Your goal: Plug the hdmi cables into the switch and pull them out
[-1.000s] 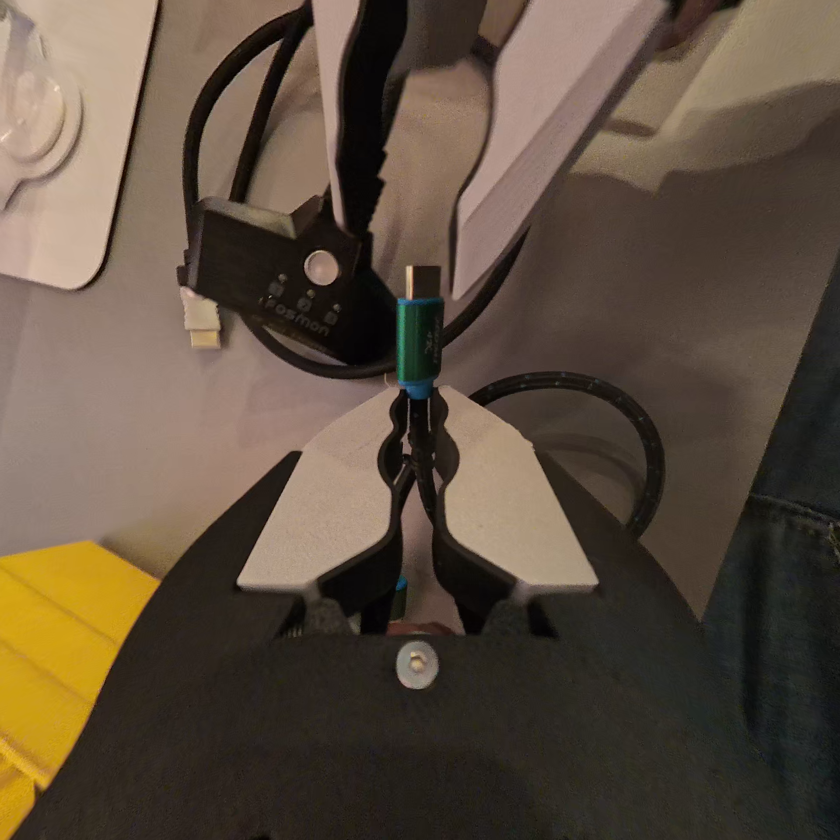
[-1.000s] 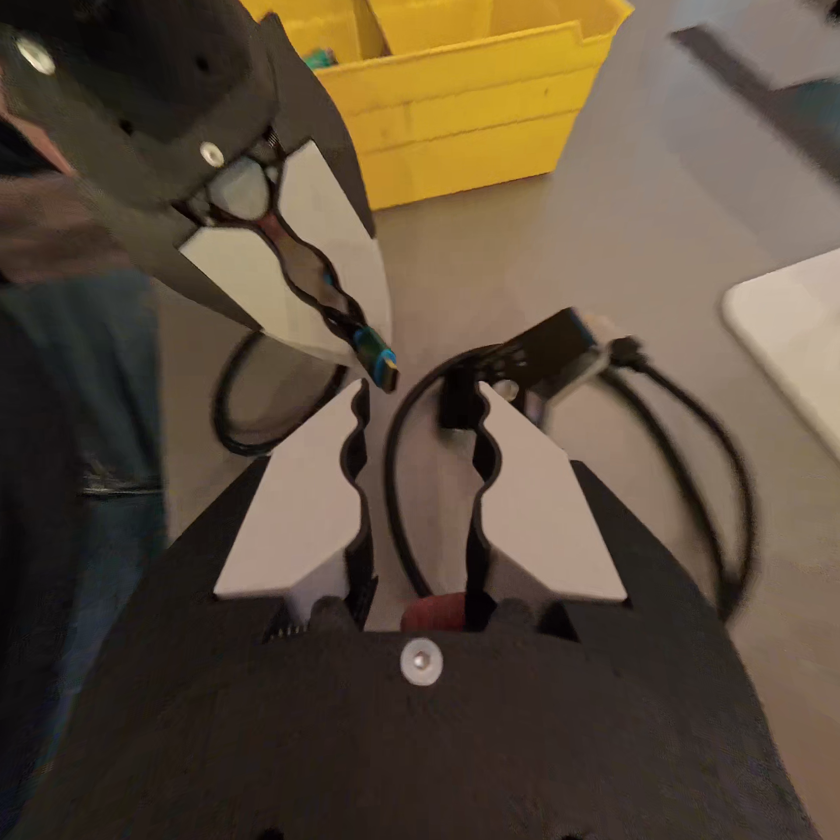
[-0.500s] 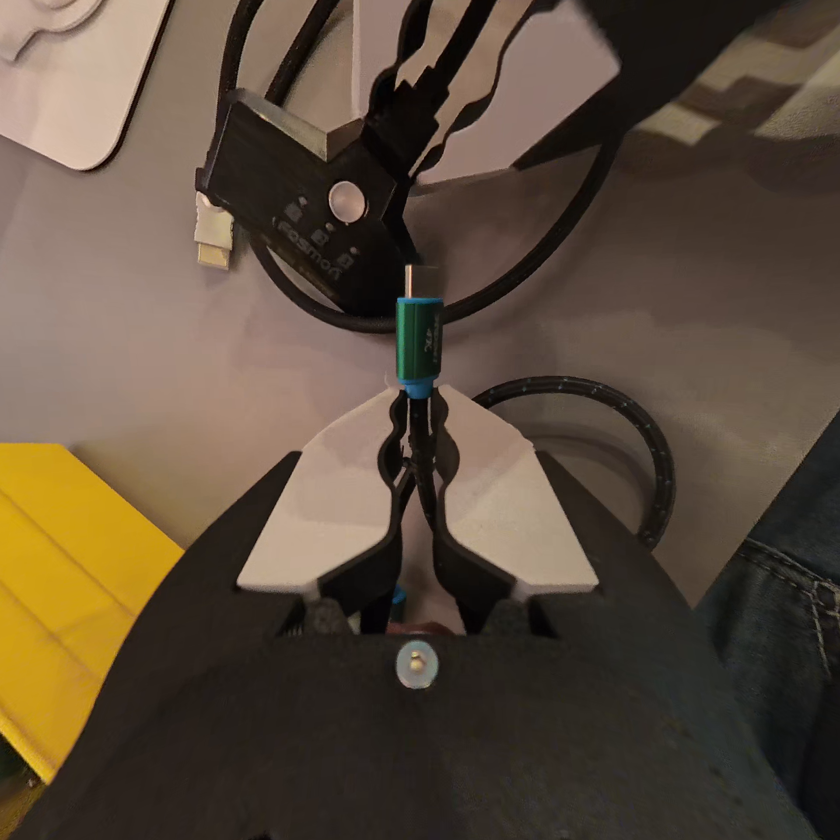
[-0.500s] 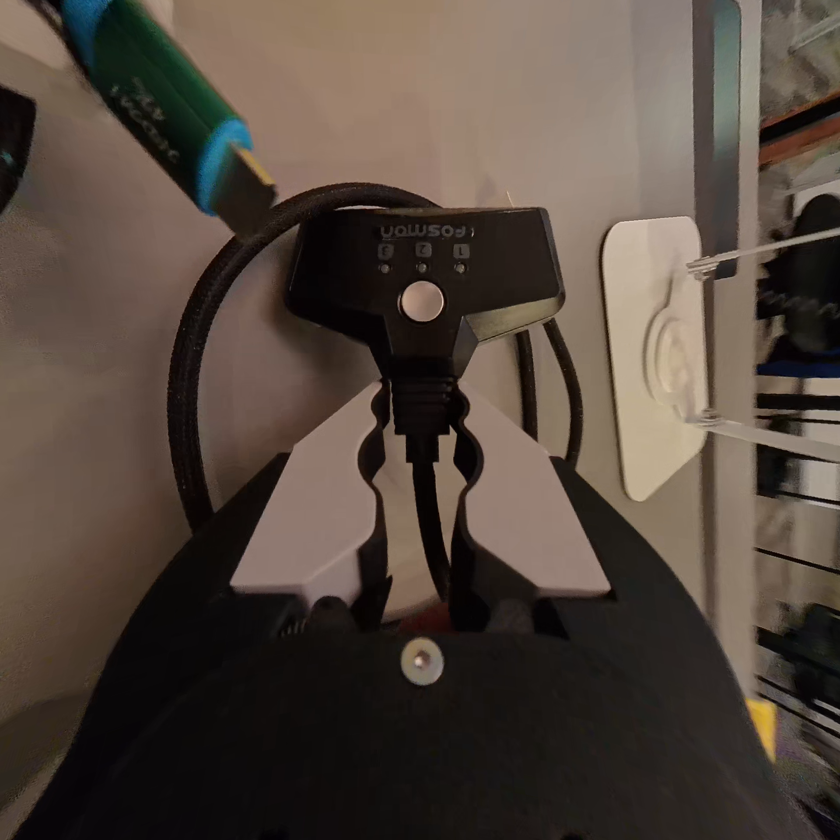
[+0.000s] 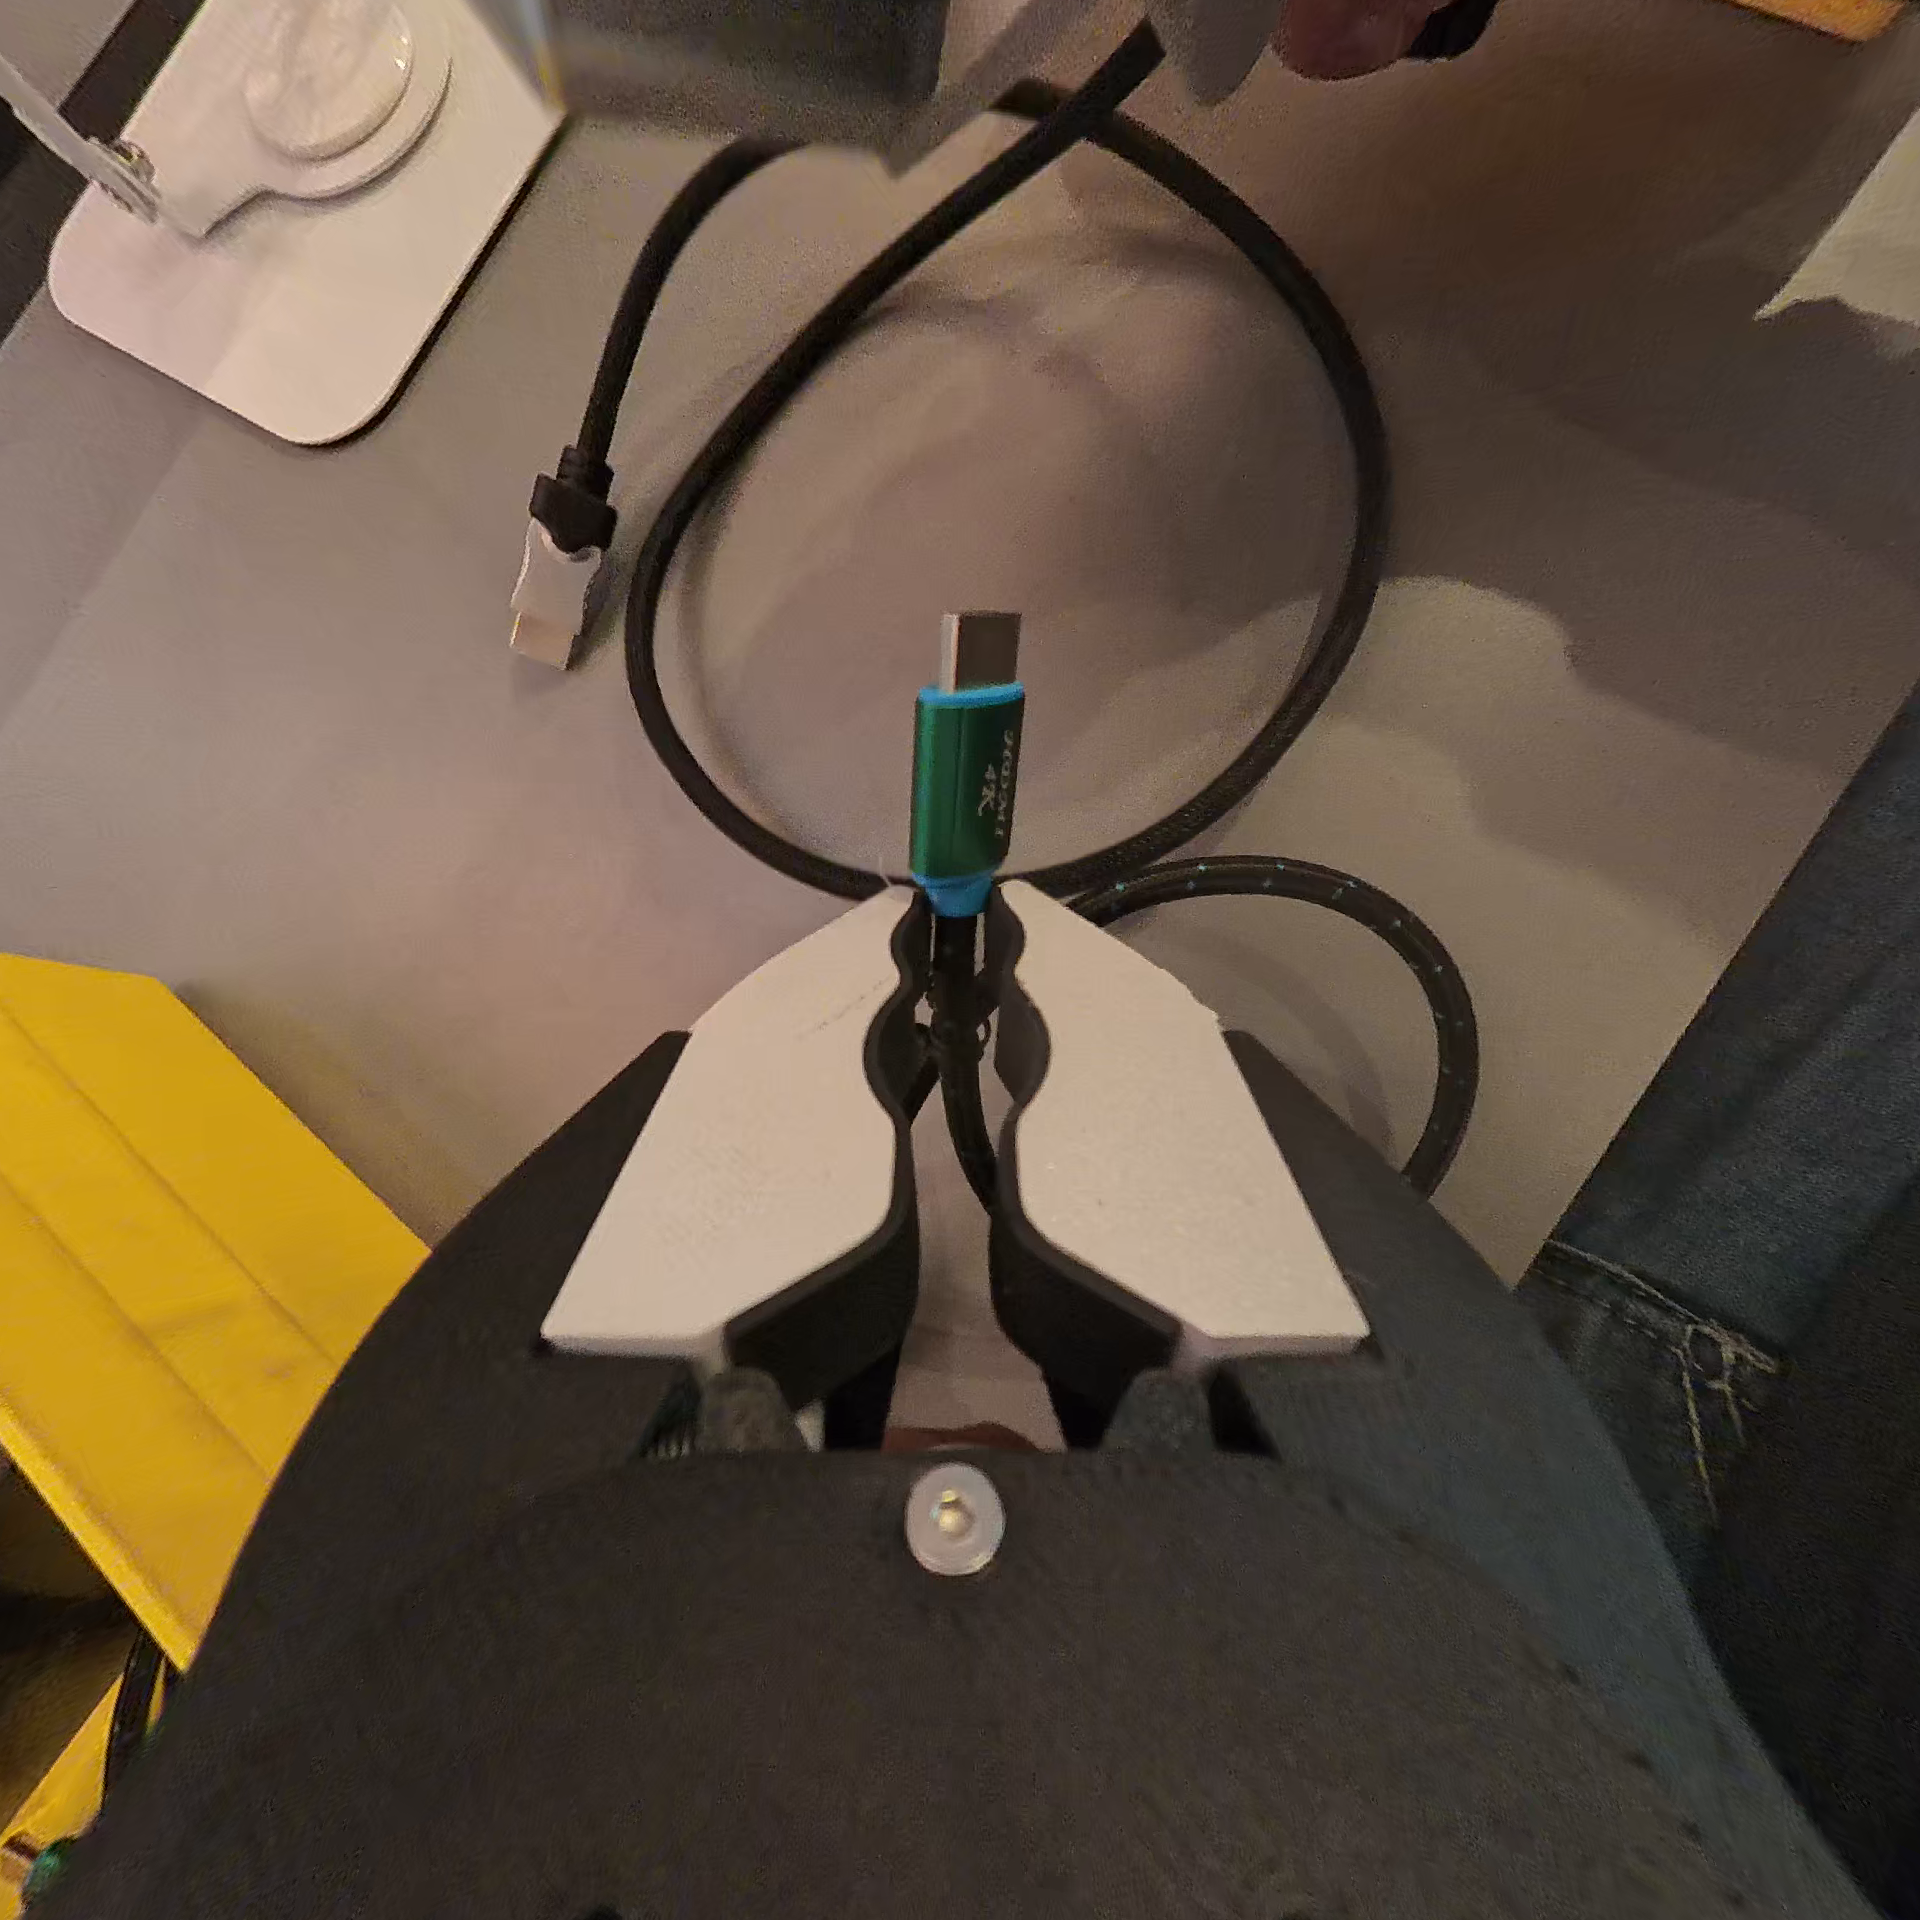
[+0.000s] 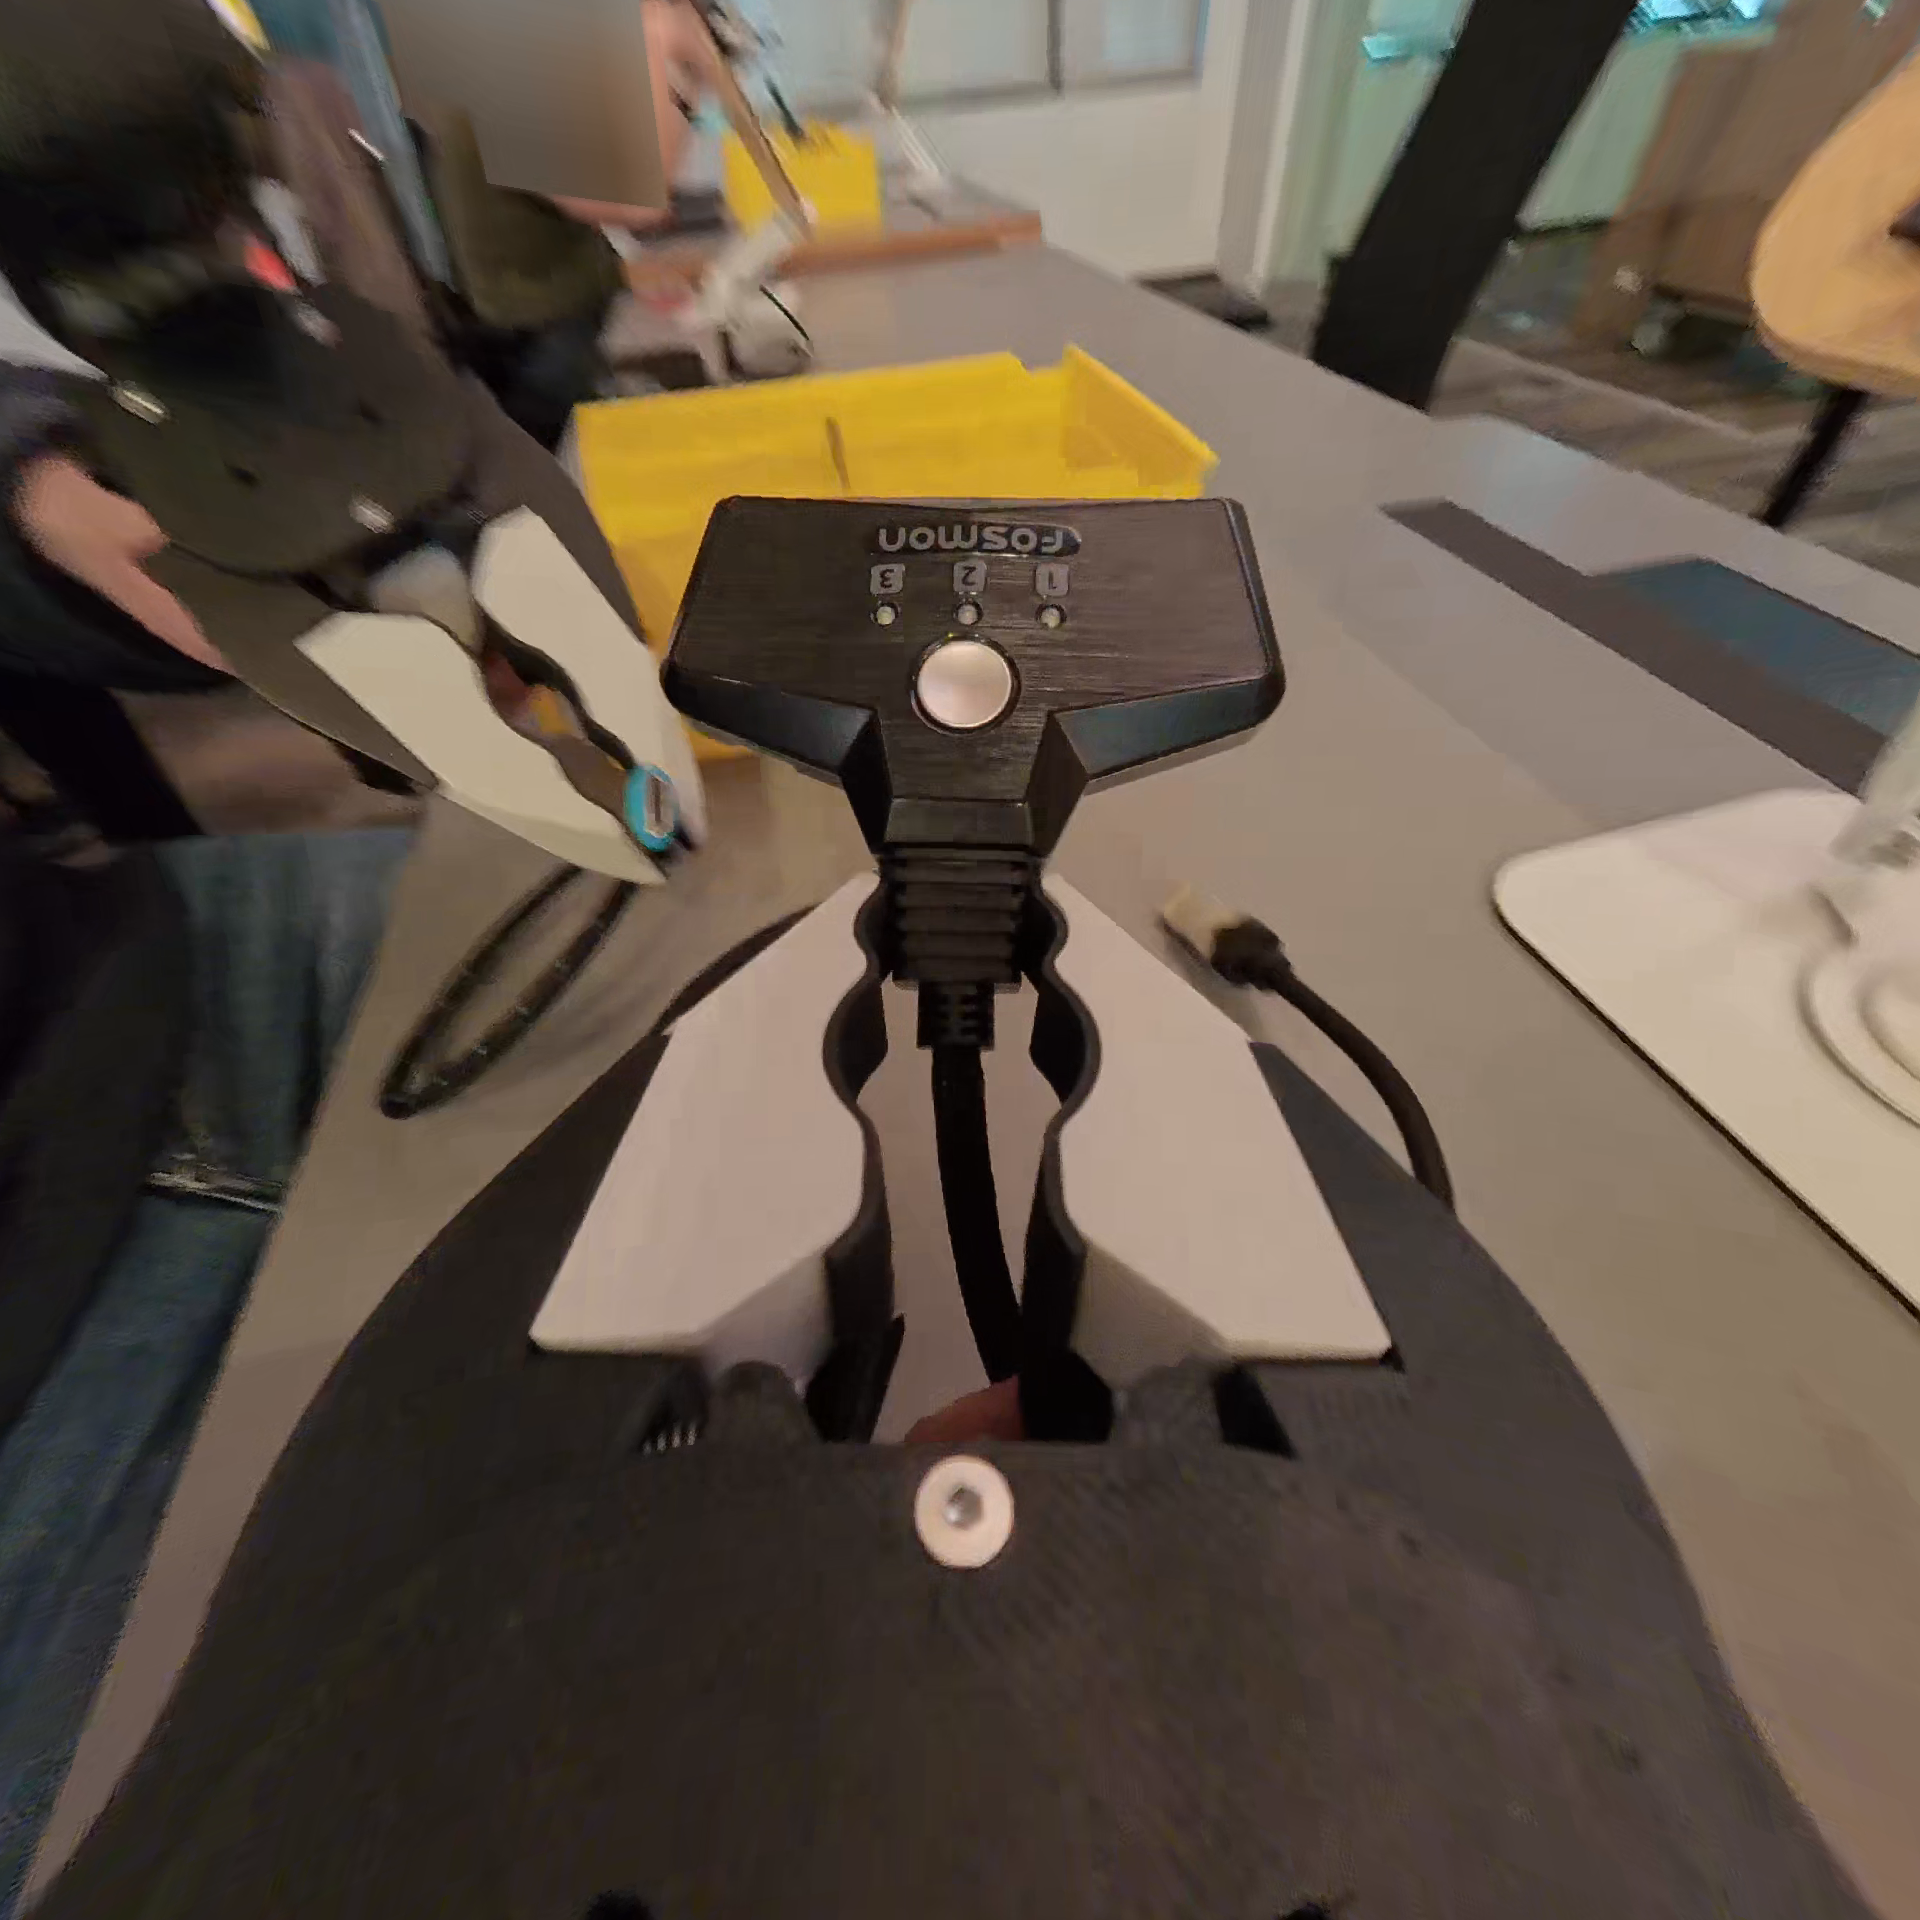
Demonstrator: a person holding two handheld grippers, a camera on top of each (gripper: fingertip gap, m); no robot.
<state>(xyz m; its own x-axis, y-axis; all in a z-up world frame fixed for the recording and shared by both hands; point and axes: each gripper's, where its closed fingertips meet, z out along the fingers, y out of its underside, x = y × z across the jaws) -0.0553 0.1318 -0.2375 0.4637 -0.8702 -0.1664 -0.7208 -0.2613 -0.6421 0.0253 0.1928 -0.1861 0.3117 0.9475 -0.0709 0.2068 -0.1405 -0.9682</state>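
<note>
My left gripper is shut on a braided HDMI cable just behind its green and blue plug, whose metal tip points forward above the table. My right gripper is shut on the ribbed neck of the black HDMI switch and holds it up off the table, ports facing away. The left gripper with the plug also shows in the right wrist view, left of the switch and apart from it. The switch's own cable loops on the table, its white-tipped plug lying free.
A yellow bin stands behind the switch and shows at the lower left in the left wrist view. A white base with a clear stand sits at one side. A person's jeans are at the grey table's edge.
My right gripper has closed on the switch's neck and lifted it off the table, out of the left wrist view. My left gripper still holds the green plug, a little farther back.
</note>
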